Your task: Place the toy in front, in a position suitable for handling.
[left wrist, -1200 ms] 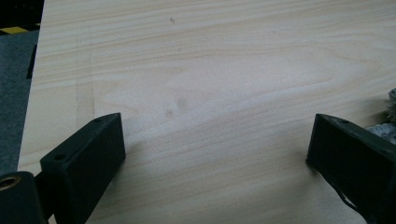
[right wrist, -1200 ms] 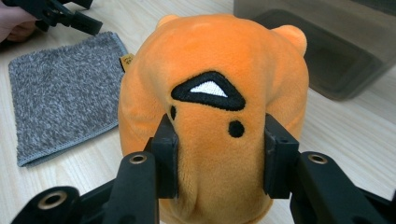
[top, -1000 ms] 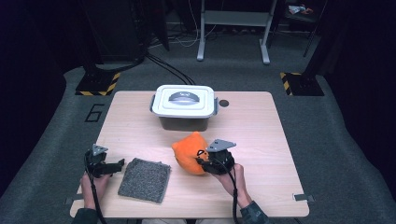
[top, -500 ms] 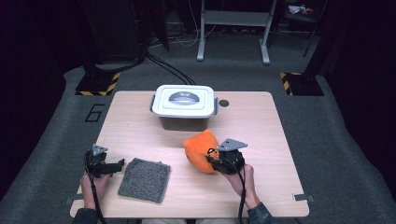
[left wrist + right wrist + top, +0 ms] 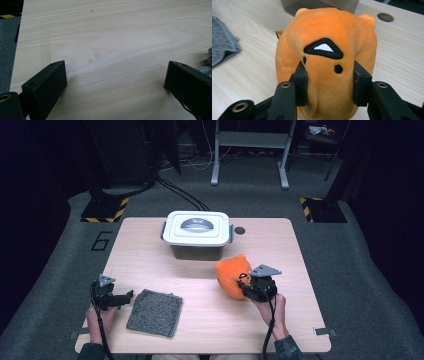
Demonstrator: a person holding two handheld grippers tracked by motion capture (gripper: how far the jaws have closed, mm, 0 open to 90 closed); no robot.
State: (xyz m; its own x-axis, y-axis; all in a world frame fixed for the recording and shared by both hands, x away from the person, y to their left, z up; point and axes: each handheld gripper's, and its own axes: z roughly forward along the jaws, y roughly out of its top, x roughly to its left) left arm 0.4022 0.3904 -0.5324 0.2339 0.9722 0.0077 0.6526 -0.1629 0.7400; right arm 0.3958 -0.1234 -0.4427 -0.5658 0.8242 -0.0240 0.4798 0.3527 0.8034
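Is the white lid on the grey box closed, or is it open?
Closed. In the high view the white lid sits flat over the grey box, covering its whole top.

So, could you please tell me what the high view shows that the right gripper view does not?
High view alone: the lidded white box seen whole, the left gripper with open jaws on the table, and both forearms.

Right gripper view alone: the orange plush toy's stitched black and white face marks, with the jaws pressed into its sides.

Both: the toy, the grey cloth, the right gripper, the table's round hole.
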